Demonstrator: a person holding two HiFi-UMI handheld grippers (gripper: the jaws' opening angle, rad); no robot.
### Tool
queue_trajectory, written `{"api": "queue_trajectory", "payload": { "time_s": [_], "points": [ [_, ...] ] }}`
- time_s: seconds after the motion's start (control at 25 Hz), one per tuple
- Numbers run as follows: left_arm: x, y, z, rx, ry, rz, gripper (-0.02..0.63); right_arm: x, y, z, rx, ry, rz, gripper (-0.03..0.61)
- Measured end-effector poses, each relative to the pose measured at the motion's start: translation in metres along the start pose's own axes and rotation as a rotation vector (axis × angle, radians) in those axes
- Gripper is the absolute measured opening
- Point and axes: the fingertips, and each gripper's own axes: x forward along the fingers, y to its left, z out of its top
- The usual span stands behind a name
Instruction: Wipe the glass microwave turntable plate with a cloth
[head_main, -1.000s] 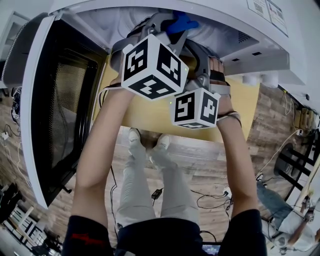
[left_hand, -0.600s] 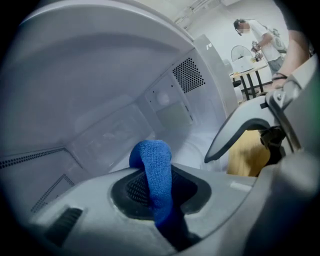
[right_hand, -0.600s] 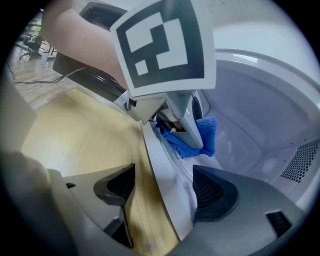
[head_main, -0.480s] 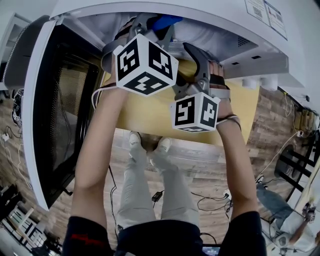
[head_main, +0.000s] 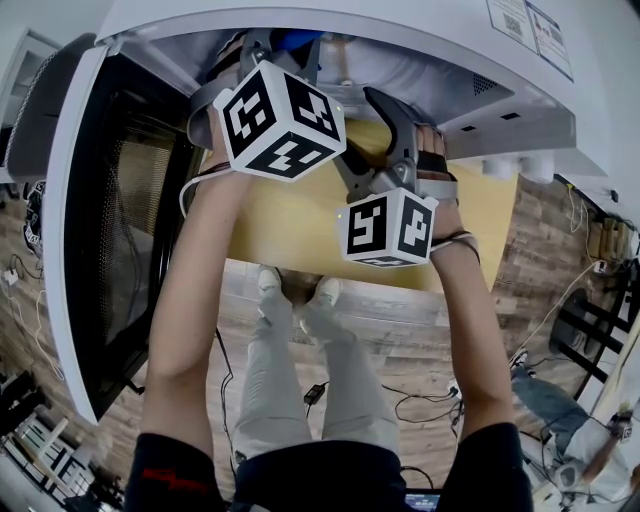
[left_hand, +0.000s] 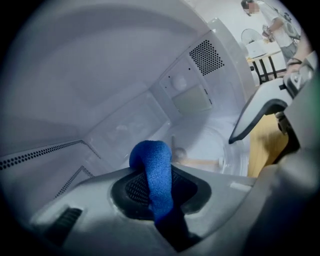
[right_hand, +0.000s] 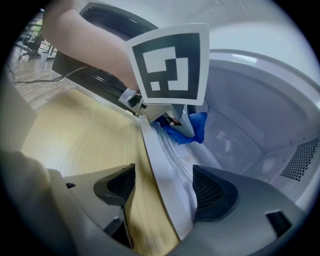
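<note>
Glass plate (left_hand: 220, 145) partly behind blue cloth (left_hand: 152, 170).

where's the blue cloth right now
The blue cloth is pinched in the left gripper, inside the microwave cavity at the head view's top centre, close by the near edge of the glass turntable plate.

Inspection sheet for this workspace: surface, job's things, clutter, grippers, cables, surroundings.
Surface: yellow table under the open microwave.
Job's things: blue cloth inside the cavity; glass turntable plate in place on the cavity floor.
Clutter: nothing seen.
Grippers: left gripper shut on the blue cloth; right gripper open, jaws astride the microwave's front edge.
Cables: loose cables on the floor.
Surroundings: wood floor; microwave door swung open at left.
</note>
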Motion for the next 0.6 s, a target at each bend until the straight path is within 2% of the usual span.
{"api": "queue_trajectory", "payload": {
  "time_s": [0.6],
  "points": [
    [0.0071, -0.0011, 0.0047, -0.006, -0.02, -0.025, 0.057, 0.0011, -0.0007, -0.0002, 0.005, 0.0, -0.007, 0.318]
  ]
}}
